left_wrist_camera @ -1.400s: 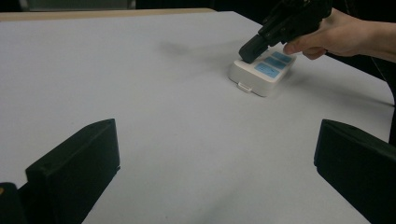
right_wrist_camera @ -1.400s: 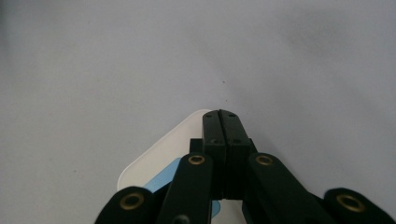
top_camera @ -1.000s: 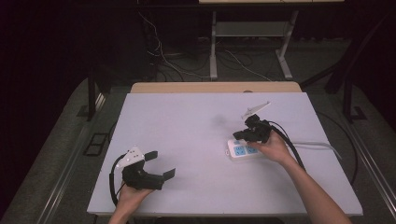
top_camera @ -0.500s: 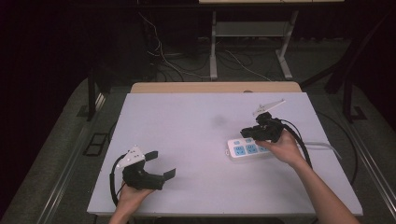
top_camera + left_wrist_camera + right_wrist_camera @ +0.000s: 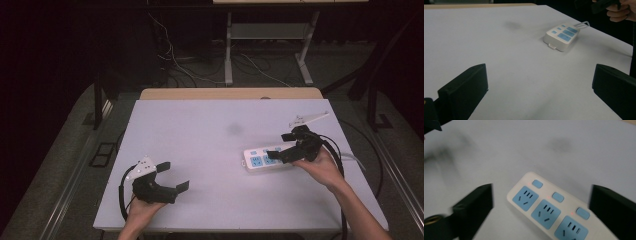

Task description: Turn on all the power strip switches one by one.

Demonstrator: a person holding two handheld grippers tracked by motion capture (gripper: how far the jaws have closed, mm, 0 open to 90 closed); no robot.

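I saw the white plastic power strip with pale blue sockets (image 5: 267,158) lying flat on the white table (image 5: 210,140), toward its right side. My right gripper (image 5: 286,145) hung just above it with its black jaws spread wide — small red lights glowed beside the strip's blue switches (image 5: 557,197). My left gripper (image 5: 173,176) sat near the front left edge, well apart, its jaws likewise spread.

A pale tabletop (image 5: 210,140) stands on a dark grey floor (image 5: 65,150). At 12 o'clock, cables (image 5: 175,65) trail beneath a metal-legged stand (image 5: 265,55); the surroundings are dim.
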